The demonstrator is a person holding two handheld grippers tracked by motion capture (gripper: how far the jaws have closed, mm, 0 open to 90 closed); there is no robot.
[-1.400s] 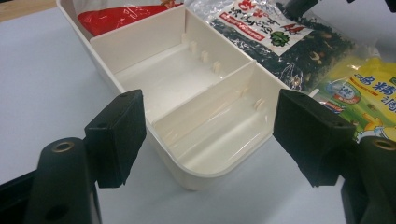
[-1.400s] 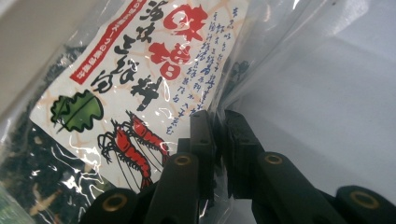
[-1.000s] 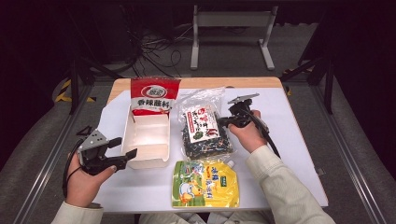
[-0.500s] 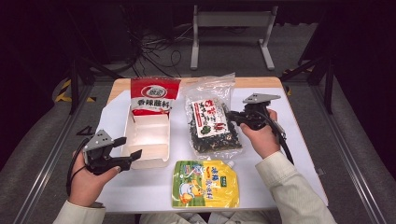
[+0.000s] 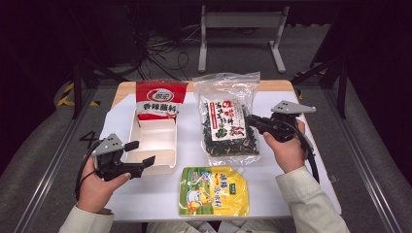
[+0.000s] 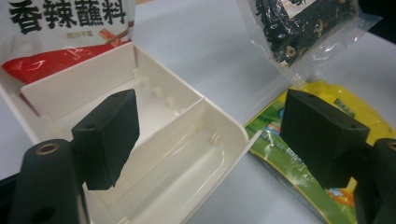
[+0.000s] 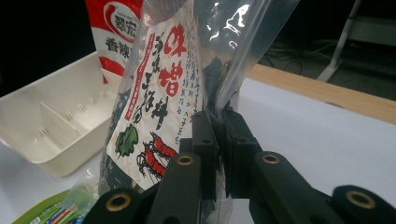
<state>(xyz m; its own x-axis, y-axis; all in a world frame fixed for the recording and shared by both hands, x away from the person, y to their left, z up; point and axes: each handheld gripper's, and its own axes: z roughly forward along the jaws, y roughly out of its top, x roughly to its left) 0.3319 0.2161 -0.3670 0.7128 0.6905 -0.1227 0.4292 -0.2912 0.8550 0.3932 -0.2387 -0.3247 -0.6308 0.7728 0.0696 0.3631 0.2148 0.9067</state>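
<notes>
Red-and-white sachet (image 5: 161, 99) lies flat at the far left of the worktop (image 5: 291, 167), its near edge overlapping the far end of the cream divided box (image 5: 156, 145); box compartments open, nothing inside. Yellow-green spouted pouch (image 5: 214, 191) lies flat near the front edge, just right of the box's near corner. Beyond the worktop: dark floor, tangled cables (image 5: 163, 48), a grey metal stand (image 5: 240, 29).
</notes>
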